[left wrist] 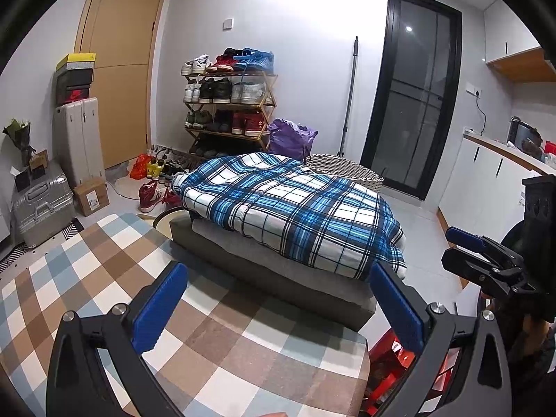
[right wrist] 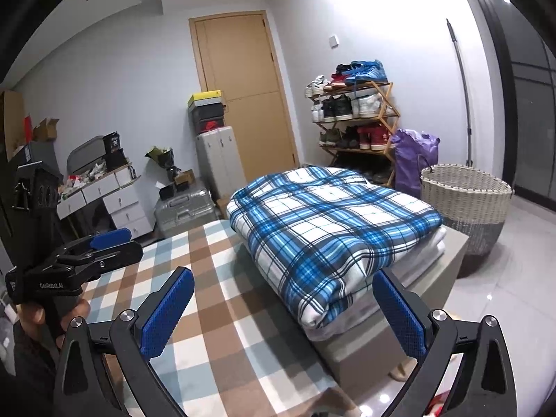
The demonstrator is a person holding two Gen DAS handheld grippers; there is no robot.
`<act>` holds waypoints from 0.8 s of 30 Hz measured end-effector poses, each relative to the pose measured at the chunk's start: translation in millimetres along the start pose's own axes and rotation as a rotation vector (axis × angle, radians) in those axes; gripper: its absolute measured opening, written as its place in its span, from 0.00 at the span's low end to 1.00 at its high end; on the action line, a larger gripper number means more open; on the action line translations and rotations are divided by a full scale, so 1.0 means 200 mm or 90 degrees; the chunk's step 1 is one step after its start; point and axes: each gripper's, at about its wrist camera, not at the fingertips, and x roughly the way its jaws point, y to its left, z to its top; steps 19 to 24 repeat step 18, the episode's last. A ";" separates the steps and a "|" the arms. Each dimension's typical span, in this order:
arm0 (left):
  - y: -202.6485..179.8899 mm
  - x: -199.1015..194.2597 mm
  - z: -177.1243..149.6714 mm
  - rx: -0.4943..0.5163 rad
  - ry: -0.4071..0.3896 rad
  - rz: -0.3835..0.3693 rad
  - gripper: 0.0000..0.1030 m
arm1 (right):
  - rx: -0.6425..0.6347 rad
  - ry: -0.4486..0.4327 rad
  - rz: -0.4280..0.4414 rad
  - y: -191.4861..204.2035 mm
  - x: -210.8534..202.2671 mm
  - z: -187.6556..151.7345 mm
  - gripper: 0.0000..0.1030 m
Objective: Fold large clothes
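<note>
A blue-and-white plaid cloth (left wrist: 288,208) (right wrist: 330,229) lies folded on paler folded fabric on a grey ottoman (left wrist: 278,288) (right wrist: 368,344). My left gripper (left wrist: 277,267) is open and holds nothing; it hovers over the checkered table cover (left wrist: 194,340), short of the plaid cloth. My right gripper (right wrist: 282,272) is also open and holds nothing, with the plaid cloth's near corner just beyond its fingers. Each gripper shows in the other's view: the right gripper (left wrist: 448,245) at the right edge, and the left gripper (right wrist: 133,243) at the left, held by a hand (right wrist: 34,316).
A wicker basket (right wrist: 465,191) stands on the floor right of the ottoman. Behind are a shoe rack (left wrist: 229,100), a purple bag (left wrist: 292,137), suitcases (left wrist: 41,205) and a wooden door (left wrist: 121,62). A red item (left wrist: 392,361) sits below the table's right edge.
</note>
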 end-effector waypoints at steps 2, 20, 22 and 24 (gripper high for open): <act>0.00 0.00 0.00 -0.001 -0.001 0.001 0.99 | -0.004 0.003 0.000 0.00 0.01 0.00 1.00; 0.00 -0.01 0.00 0.006 -0.009 -0.004 0.99 | -0.016 0.007 -0.001 0.02 0.02 0.01 1.00; 0.00 -0.01 0.00 0.006 -0.009 -0.004 0.99 | -0.016 0.007 -0.001 0.02 0.02 0.01 1.00; 0.00 -0.01 0.00 0.006 -0.009 -0.004 0.99 | -0.016 0.007 -0.001 0.02 0.02 0.01 1.00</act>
